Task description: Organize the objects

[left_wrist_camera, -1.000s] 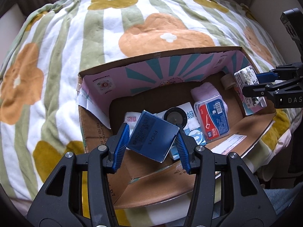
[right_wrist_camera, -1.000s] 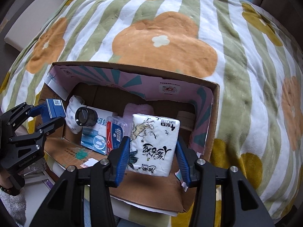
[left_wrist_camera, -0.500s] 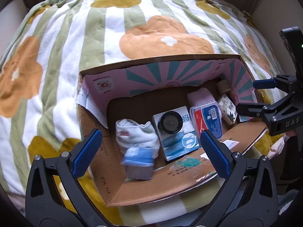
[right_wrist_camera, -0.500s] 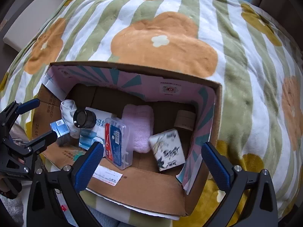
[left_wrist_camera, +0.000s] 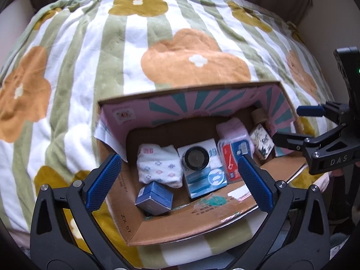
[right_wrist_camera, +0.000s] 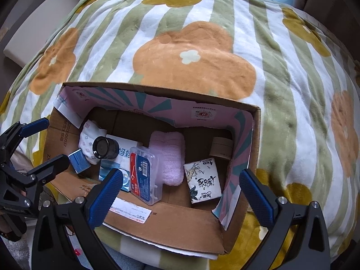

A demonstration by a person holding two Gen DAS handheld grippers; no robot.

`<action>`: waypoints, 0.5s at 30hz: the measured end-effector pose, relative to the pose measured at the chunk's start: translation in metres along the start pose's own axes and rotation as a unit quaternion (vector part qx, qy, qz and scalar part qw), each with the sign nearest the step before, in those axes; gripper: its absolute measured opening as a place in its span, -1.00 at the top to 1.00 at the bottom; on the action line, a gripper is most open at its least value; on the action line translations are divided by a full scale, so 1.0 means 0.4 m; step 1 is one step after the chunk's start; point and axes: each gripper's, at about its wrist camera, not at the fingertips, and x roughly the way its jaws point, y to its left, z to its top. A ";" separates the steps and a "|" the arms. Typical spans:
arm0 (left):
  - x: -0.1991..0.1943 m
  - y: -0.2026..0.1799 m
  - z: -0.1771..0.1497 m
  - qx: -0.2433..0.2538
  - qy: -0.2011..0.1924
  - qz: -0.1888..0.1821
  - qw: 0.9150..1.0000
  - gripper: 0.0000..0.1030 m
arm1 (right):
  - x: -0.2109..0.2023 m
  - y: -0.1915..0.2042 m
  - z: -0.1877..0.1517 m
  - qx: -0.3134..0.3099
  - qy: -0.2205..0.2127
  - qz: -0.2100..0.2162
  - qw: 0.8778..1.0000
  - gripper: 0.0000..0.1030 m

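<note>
A: How are the jaws of the left gripper (left_wrist_camera: 178, 181) and the right gripper (right_wrist_camera: 189, 194)?
B: Both just opened wide, nothing between them. The blue box (left_wrist_camera: 155, 199) and tissue pack (right_wrist_camera: 202, 183) lie inside the cardboard box (right_wrist_camera: 171, 222), at opposite ends.

blue box (right_wrist_camera: 78, 160) half hidden behind tongs
</note>
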 end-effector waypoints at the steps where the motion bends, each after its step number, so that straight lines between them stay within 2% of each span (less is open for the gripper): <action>1: -0.014 0.001 0.011 -0.003 -0.004 0.001 1.000 -0.99 | -0.010 -0.001 0.003 0.002 -0.002 -0.002 1.000 -0.99; 8: -0.095 0.021 0.081 -0.060 -0.027 0.009 0.998 -0.99 | -0.096 -0.012 0.032 0.035 -0.024 -0.016 0.999 -0.99; 15: -0.166 0.023 0.126 -0.045 -0.056 0.044 0.996 -0.99 | -0.182 -0.016 0.067 0.045 -0.056 -0.047 0.996 -0.99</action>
